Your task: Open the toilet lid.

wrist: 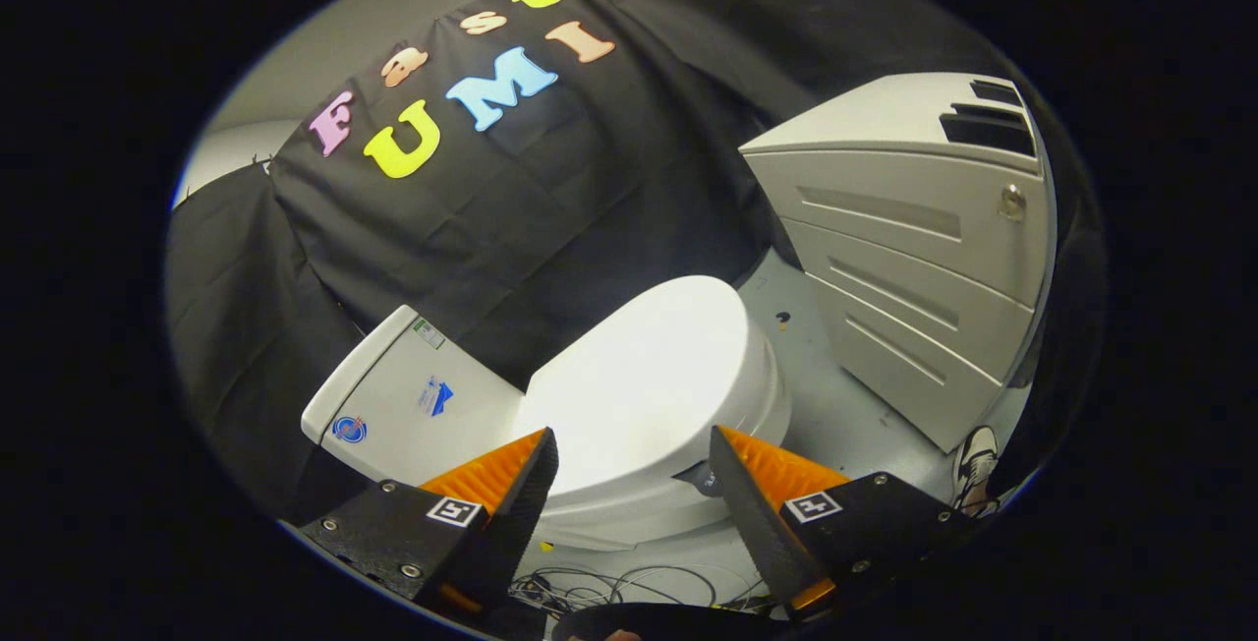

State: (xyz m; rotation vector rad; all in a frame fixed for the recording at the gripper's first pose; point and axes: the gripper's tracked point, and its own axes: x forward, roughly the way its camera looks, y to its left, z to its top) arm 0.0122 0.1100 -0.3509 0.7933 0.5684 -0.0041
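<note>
A white toilet stands on the floor ahead of me, tilted in the view. Its lid point(644, 376) lies flat and closed over the bowl, and the tank point(408, 405) stands behind it against the black cloth wall. My gripper point(634, 449) hovers above the near side of the lid, open, with nothing between the fingers. The left fingertip point(536, 459) and the right fingertip point(732, 459) frame the lid's near rim without touching it.
A white drawer cabinet point(904, 248) stands close beside the toilet, with a strip of grey floor point(835, 395) between them. A person's shoe point(975, 464) rests by the cabinet's corner. Loose cables point(609, 587) lie on the floor below the fingers.
</note>
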